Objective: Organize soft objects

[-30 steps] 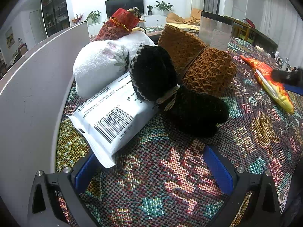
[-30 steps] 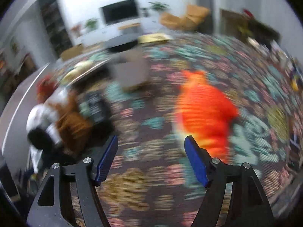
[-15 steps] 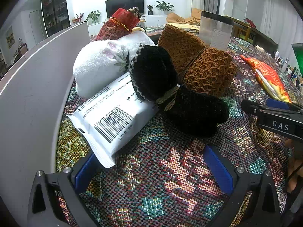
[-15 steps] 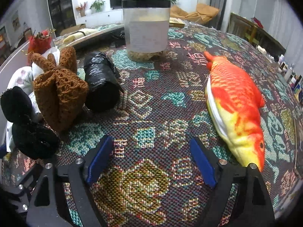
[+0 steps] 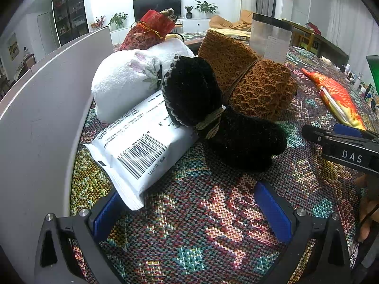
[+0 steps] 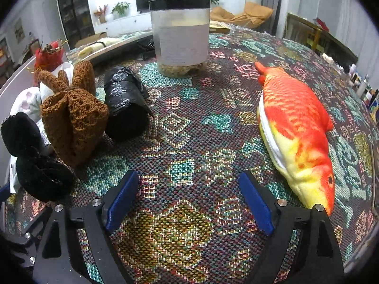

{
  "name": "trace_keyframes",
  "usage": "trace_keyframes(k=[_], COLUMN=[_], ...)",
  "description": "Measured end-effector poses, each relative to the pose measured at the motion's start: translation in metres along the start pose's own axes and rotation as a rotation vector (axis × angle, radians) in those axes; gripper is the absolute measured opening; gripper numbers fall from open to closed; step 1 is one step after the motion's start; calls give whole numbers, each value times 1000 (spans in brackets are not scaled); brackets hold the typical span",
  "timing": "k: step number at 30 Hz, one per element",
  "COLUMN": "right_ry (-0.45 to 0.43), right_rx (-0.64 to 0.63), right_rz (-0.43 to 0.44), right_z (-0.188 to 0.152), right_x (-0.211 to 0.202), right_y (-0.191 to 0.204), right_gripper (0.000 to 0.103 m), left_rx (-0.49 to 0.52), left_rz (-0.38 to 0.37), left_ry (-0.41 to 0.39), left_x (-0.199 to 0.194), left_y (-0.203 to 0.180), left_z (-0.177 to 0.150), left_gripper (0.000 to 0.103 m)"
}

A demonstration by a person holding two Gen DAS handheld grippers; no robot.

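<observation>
Soft things are heaped at the left: a white towel (image 5: 128, 82), a white barcode packet (image 5: 139, 146), a black knit bundle (image 5: 213, 113) and a brown knit bundle (image 5: 248, 80). My left gripper (image 5: 189, 203) stands open low over the woven cloth, the packet's corner just beside its left pad. An orange plush fish (image 6: 293, 127) lies to the right of my right gripper (image 6: 188, 179). That gripper's jaws are opening over bare cloth, with nothing between them. The brown bundle (image 6: 73, 116) and a black plastic bag roll (image 6: 125, 104) sit to its left.
A white curved board (image 5: 35, 118) walls the left side. A red pouch (image 5: 146, 33) stands behind the towel. A clear jar with a black lid (image 6: 181, 35) stands at the back middle. Small bottles crowd the far right edge (image 6: 362, 87).
My right gripper has come down close to the cloth beside the fish, its jaws have widened, and it now shows at the right of the left wrist view. The left gripper has stayed still.
</observation>
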State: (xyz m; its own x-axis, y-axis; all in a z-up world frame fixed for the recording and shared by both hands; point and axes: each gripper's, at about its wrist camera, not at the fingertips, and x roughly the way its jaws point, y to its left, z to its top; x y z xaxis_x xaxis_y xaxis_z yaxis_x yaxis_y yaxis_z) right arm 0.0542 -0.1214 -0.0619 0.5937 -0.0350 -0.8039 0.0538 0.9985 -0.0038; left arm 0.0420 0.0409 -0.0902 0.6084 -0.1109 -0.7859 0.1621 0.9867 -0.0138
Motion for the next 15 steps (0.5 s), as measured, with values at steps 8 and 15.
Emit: trace_keyframes(k=[8,15], right_ry=[0,-10], right_rx=[0,13], right_rz=[0,22], right_z=[0,0], right_x=[0,-3], right_y=[0,-1], right_gripper=[89,89], left_rx=[-11,-77], left_rz=[4,-119], left_ry=[56,-13], left_x=[-7,-55], left_y=[-2,-1], left_z=[-4,15], left_gripper=[103,103])
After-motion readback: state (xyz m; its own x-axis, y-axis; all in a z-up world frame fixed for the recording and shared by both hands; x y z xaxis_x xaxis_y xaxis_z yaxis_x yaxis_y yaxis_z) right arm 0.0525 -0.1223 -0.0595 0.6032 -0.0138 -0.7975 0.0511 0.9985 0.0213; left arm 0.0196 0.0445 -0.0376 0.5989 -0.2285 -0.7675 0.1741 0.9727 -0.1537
